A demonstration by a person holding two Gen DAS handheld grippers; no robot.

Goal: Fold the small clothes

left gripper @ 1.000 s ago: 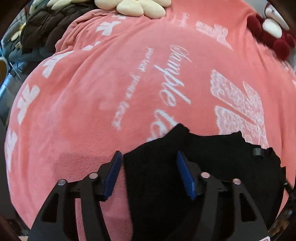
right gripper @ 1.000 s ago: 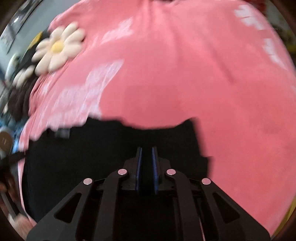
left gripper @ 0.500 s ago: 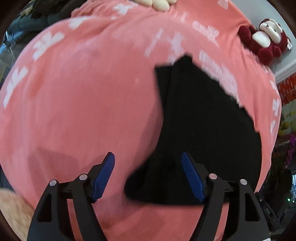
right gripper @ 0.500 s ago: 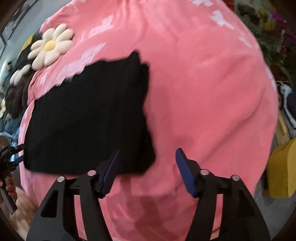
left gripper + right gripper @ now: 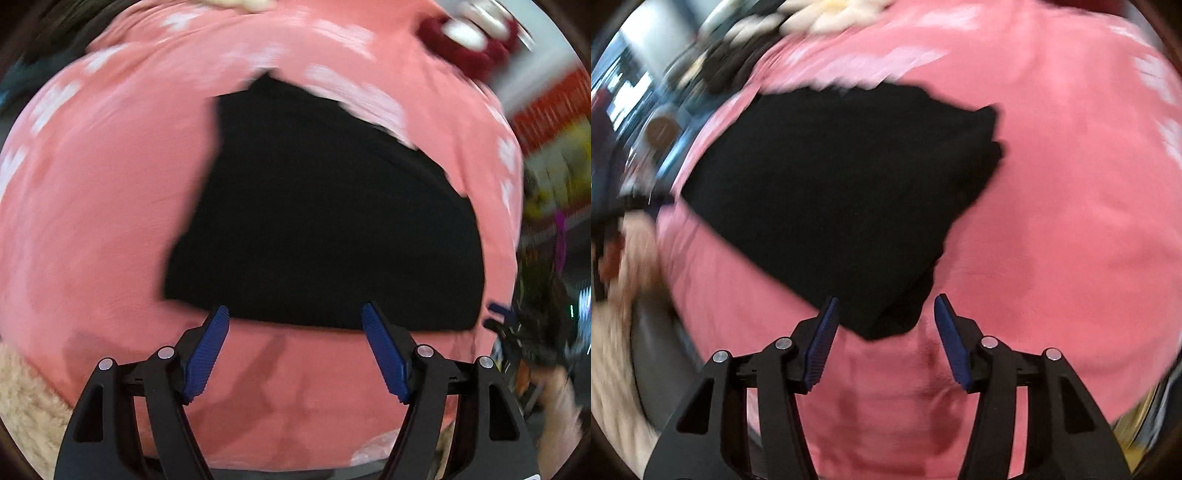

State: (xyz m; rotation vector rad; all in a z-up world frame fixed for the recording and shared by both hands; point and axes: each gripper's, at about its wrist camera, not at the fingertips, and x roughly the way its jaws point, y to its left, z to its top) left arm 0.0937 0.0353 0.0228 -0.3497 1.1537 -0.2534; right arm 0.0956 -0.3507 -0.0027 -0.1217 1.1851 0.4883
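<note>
A black garment [image 5: 325, 229] lies folded flat on a pink blanket [image 5: 92, 206]; it also shows in the right wrist view [image 5: 834, 184]. My left gripper [image 5: 295, 317] is open and empty, its tips just short of the garment's near edge. My right gripper [image 5: 884, 306] is open and empty, its blue pads [image 5: 822, 339] on either side of the garment's near corner, above it. Both views are motion-blurred.
A dark red plush toy [image 5: 469, 40] lies at the blanket's far right. A daisy-shaped cushion [image 5: 831, 14] and dark knitted items [image 5: 731, 66] lie at the far left edge. A fuzzy beige sleeve [image 5: 613, 314] shows at the left. Clutter stands beyond the blanket's right edge [image 5: 546, 221].
The right gripper opened and let go of the black garment a second ago. Both grippers have pulled back from the garment, which now lies folded on the blanket.
</note>
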